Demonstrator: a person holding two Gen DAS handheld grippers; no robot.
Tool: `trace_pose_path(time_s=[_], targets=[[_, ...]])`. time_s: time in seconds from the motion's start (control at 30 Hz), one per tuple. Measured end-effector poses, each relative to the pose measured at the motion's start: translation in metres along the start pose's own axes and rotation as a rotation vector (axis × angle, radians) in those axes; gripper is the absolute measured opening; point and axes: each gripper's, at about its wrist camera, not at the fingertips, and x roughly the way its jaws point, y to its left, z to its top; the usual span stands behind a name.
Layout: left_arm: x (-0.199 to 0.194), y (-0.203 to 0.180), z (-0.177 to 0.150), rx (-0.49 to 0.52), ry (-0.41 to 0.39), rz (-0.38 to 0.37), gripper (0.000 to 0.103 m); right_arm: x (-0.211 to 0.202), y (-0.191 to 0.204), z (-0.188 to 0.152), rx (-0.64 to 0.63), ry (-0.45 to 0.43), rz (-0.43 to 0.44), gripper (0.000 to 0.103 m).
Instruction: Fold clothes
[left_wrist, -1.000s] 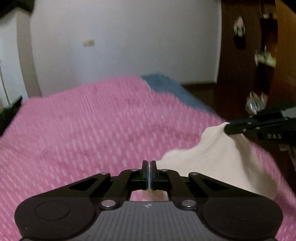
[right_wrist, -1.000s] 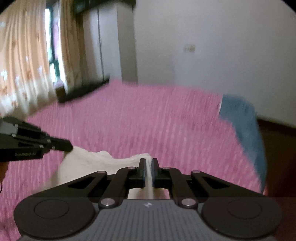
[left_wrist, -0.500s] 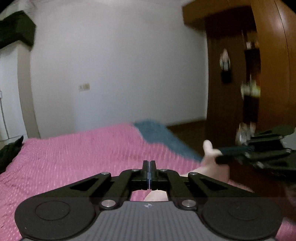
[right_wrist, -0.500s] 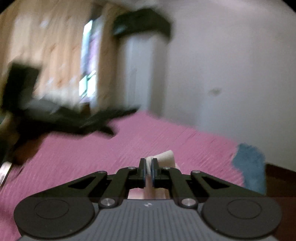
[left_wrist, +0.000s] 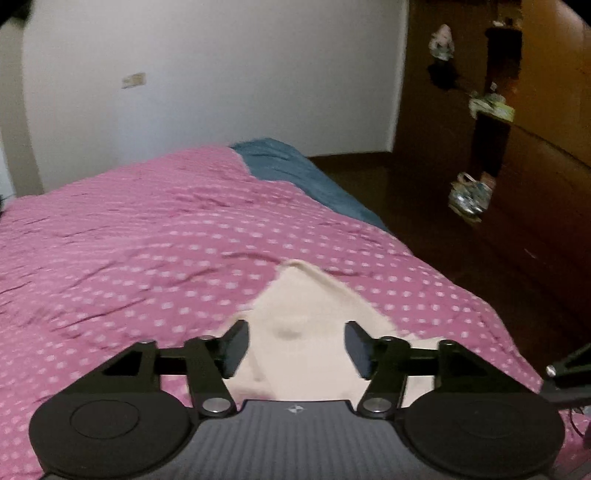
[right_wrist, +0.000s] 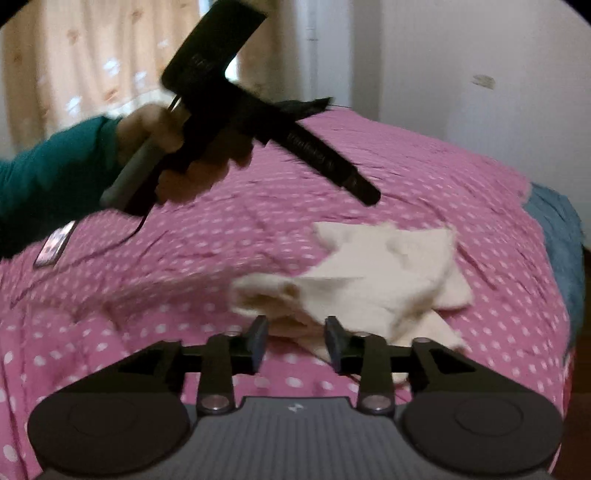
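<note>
Jaws opening on both: left hand-held gripper (left_wrist: 295, 347) wide, right hand-held gripper (right_wrist: 295, 341) narrower, each tilted down over the loose cream garment (right_wrist: 384, 273) on the bed (right_wrist: 184, 258).

Both views are dim and soft, with dark rounded fisheye corners. Daylight glows through the curtain (right_wrist: 92, 62), behind the motion-smeared hand (right_wrist: 173, 155). The cloth (right_wrist: 373, 273) below that hand is blurred; the wardrobe (left_wrist: 517, 147) lies in shadow.
</note>
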Motion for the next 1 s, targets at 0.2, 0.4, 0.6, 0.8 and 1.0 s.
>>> trace_pose_path(time_s=[0.2, 0.4, 0.6, 0.8, 1.0], targets=[[0.053, -0.052, 0.008, 0.064, 0.068, 0.054, 0.087, -0.002, -0.030, -0.017, 0.122, 0.010, -0.098, 0.055], [0.095, -0.054, 0.007, 0.014, 0.201, 0.050, 0.034, 0.000, -0.068, -0.031, 0.289, 0.007, -0.142, 0.055], [0.073, -0.019, -0.004, -0.043, 0.167, 0.079, 0.003, 0.009, -0.098, -0.040, 0.430, -0.002, -0.135, 0.055], [0.005, 0.035, -0.014, -0.159, 0.066, 0.158, 0.002, 0.022, -0.108, -0.044, 0.522, -0.006, -0.103, 0.051], [-0.062, 0.079, -0.056, -0.257, 0.024, 0.237, 0.002, 0.044, -0.112, -0.046, 0.543, 0.014, -0.119, 0.036]])
